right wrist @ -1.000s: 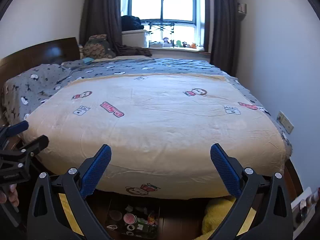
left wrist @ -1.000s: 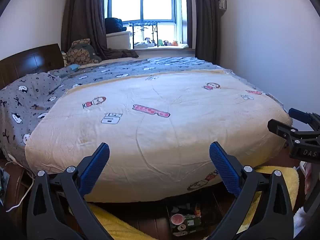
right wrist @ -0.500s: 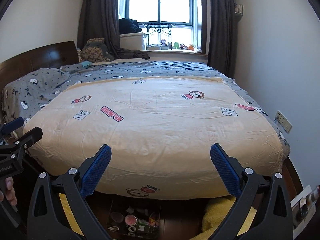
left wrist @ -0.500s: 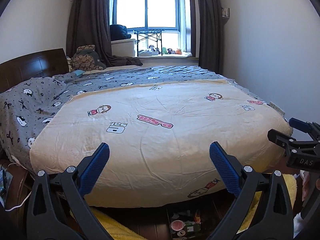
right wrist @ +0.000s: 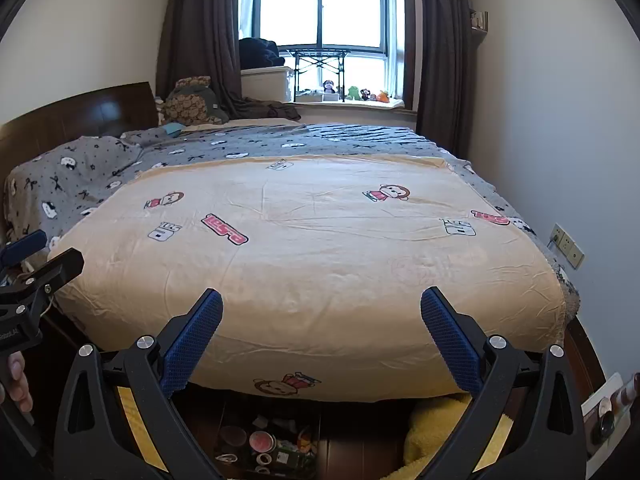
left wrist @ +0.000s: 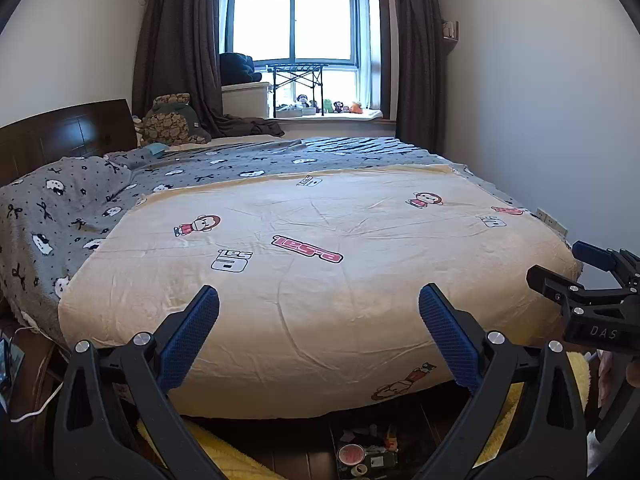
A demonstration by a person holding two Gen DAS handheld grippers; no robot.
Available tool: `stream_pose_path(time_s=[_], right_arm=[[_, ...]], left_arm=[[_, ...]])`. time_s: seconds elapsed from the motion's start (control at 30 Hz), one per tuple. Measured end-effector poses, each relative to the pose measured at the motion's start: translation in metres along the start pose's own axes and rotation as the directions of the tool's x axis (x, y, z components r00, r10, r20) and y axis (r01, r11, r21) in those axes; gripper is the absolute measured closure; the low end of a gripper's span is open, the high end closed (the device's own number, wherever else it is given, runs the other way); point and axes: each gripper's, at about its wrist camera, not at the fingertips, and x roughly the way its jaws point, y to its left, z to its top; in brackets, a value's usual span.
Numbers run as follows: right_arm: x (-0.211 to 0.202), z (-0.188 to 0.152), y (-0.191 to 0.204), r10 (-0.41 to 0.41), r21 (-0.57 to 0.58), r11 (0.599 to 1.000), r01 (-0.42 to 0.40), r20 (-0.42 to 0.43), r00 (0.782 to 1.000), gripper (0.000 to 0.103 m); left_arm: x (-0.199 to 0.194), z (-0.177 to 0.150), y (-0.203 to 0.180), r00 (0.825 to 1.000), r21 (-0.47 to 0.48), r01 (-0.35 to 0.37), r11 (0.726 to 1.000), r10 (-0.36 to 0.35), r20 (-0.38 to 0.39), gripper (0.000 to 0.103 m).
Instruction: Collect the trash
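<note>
Floor trash [right wrist: 276, 446] under bed [right wrist: 312, 248] half-hidden (labels unreadable), left claw [left wrist: 319, 336] & right claw [right wrist: 321, 336] both spread, empty.

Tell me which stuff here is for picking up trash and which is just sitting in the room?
For the job:
- litter pile on the floor at the foot of the bed
- left gripper, open and empty
- right gripper, open and empty

Just there:
- cartoon blanket
- grey bedding
- window-sill toys
- curtains
- yellow rug
</note>
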Motion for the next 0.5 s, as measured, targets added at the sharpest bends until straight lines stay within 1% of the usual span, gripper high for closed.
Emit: stream_pose_path(time_s=[0.5], right_arm=[[0.0013, 0.0, -0.0002, -0.006, 0.009, 1.0, 0.006, -0.004, 1.0, 0.004]], left_arm=[[0.0007, 0.0008, 0.0007, 1.0, 0.005, -0.002, 1.0, 0.002, 0.002, 0.008]])
